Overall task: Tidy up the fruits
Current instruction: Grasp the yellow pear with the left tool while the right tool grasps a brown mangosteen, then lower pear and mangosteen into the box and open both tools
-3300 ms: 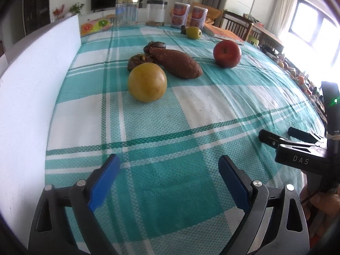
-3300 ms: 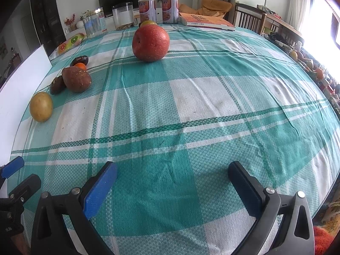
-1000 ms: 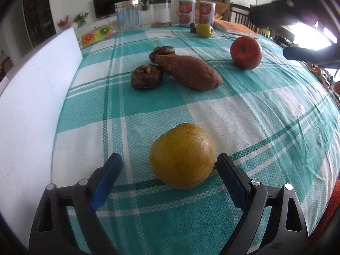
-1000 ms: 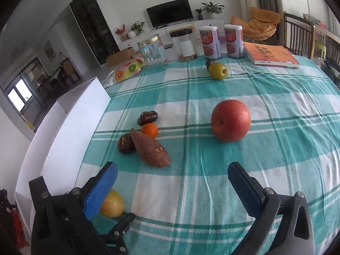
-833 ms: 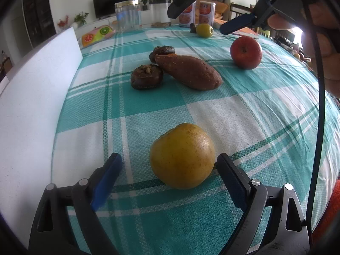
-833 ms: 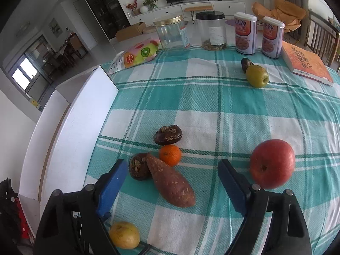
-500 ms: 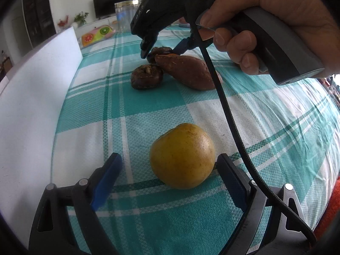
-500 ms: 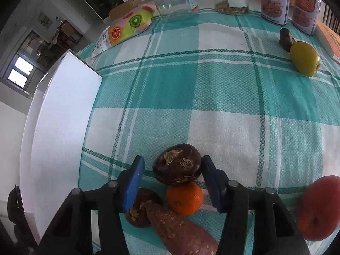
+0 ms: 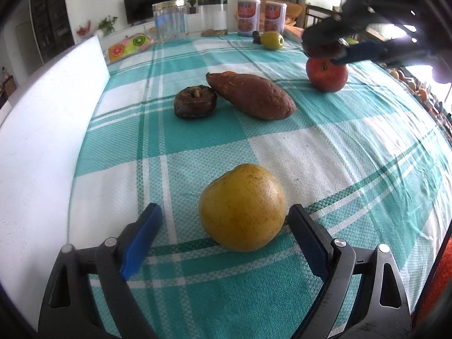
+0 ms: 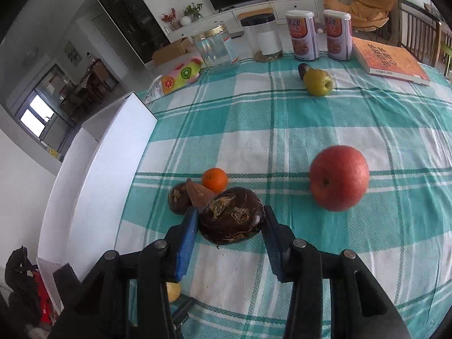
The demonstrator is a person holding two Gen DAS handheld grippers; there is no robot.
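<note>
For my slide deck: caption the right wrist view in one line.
Right gripper shut on a dark brown fruit, lifted above the checked tablecloth, red apple beyond.

On the surface (image 10: 353, 118), the following quantities are counted. Three dark brown fruits: one (image 10: 232, 219) between the fingers of the right tool (image 10: 229, 234), one (image 10: 178, 198) just beyond it, one (image 10: 302, 70) far ahead. One sweet potato (image 9: 251, 95). One tangerine (image 10: 214, 180). One red apple (image 10: 339, 178). One green fruit (image 10: 318, 82). One yellow fruit (image 9: 242, 206) within the left tool (image 9: 226, 226). Two printed cans (image 10: 301, 35) and two clear jars (image 10: 216, 46) are counted. One book (image 10: 387, 60).
</note>
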